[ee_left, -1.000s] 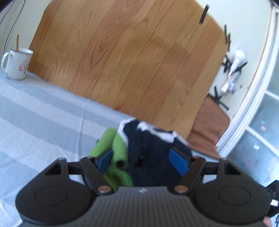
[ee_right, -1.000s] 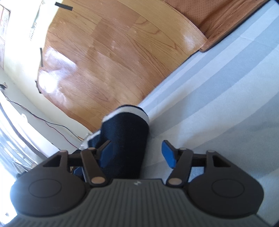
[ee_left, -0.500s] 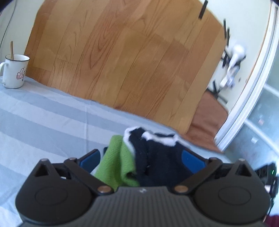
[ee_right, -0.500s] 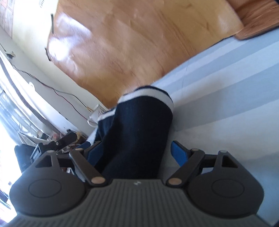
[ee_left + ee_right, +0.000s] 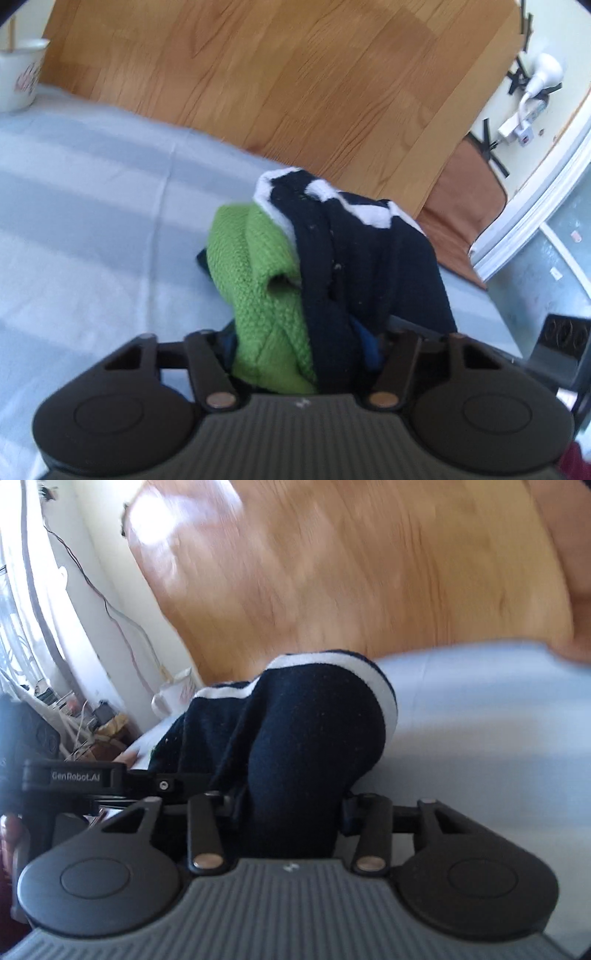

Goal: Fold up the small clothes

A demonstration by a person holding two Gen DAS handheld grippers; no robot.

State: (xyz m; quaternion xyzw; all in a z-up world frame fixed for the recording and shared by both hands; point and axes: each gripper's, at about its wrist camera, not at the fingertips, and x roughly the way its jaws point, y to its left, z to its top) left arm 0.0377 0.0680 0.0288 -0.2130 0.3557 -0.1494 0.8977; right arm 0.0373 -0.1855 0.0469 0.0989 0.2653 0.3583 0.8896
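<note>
Left wrist view: my left gripper, spread wide half a second ago, is closing on the bundle, green knit cloth and navy sock both between its jaws. My right gripper is closing too, around the navy sock's other end. The bundle sits on the striped sheet, well apart from the mug. Regripping, I judge, for the next fold.

Both pairs of tongs, spread wide half a second ago, are now being closed. The left tongs are drawn in on the green and navy bundle, and the right tongs on the navy garment, whose white-striped cuff has swung toward 1 o'clock.
</note>
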